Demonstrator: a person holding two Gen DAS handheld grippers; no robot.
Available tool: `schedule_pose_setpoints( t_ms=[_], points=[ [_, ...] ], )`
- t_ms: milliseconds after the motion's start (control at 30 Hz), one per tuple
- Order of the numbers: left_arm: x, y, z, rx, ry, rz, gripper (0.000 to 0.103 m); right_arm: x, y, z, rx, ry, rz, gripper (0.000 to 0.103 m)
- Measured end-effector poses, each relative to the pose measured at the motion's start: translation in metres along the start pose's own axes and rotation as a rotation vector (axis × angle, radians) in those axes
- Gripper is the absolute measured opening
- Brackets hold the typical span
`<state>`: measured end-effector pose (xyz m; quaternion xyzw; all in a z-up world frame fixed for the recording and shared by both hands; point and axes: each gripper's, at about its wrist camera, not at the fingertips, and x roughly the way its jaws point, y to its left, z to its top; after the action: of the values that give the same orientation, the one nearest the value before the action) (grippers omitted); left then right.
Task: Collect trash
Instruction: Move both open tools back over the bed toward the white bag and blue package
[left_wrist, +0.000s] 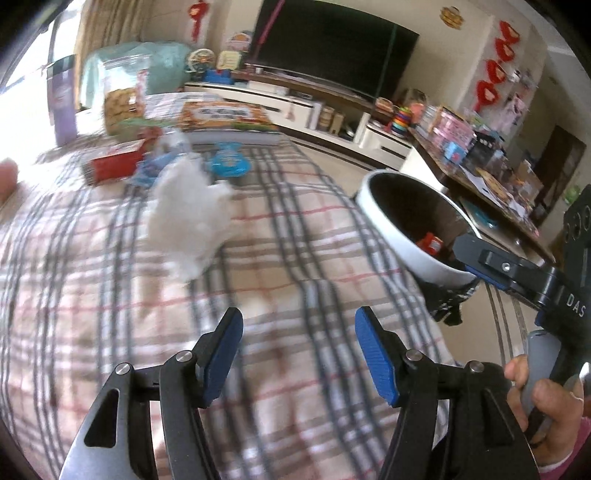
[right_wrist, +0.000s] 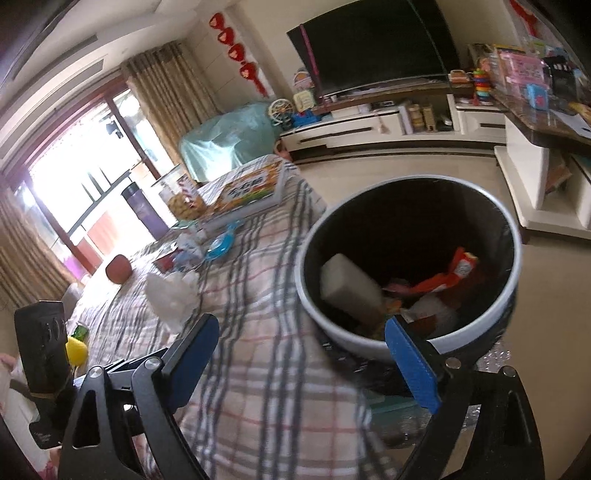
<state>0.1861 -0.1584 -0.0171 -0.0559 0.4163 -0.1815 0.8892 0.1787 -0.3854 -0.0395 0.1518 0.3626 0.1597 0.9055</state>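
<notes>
Dark television (right_wrist: 373, 44) on white cabinet (right_wrist: 354, 127); purple flask (right_wrist: 142, 208) — plaid cloth (left_wrist: 280, 236)

Home living room: television (right_wrist: 373, 44), media cabinet (right_wrist: 369, 125), curtains (right_wrist: 166, 92).

One trash bin (right_wrist: 369, 339), one crumpled tissue (left_wrist: 188, 221), one red box (left_wrist: 114, 166), two tools.

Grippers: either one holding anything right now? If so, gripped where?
Nothing held. Left gripper and right gripper both stand open and empty. The crumpled white tissue lies free on the plaid cloth, beside the trash bin.
</notes>
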Motion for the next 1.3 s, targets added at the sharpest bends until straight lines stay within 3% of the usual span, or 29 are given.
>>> schedule_pose_setpoints(
  t_ms=[300,500,800,867,967,1000,1033,1300],
  points=[
    [-0.031,0.032,-0.013,-0.065,-0.03,0.062,0.063,0.015,0.035,-0.001,-0.045,0.02,0.034,0.093],
    [-0.04,0.044,-0.003,-0.078,-0.053,0.085,0.065,0.032,0.05,0.003,-0.064,0.041,0.052,0.093],
    [-0.019,0.053,0.019,-0.059,-0.092,0.105,0.063,0.05,0.064,0.02,-0.08,0.039,0.066,0.093],
    [-0.008,0.054,0.022,-0.045,-0.088,0.091,0.058,0.054,0.065,0.023,-0.08,0.037,0.066,0.093],
    [0.011,0.051,0.025,-0.012,-0.055,0.073,0.031,0.061,0.066,0.027,-0.073,0.033,0.067,0.093],
    [0.016,0.052,0.027,-0.01,-0.041,0.06,0.013,0.064,0.067,0.028,-0.072,0.032,0.067,0.093],
    [0.02,0.054,0.027,-0.015,-0.026,0.044,0.007,0.066,0.068,0.029,-0.073,0.033,0.067,0.093],
    [-0.01,0.085,0.018,-0.088,-0.087,0.056,0.0,0.099,0.089,0.034,-0.115,0.062,0.088,0.092]
  ],
)
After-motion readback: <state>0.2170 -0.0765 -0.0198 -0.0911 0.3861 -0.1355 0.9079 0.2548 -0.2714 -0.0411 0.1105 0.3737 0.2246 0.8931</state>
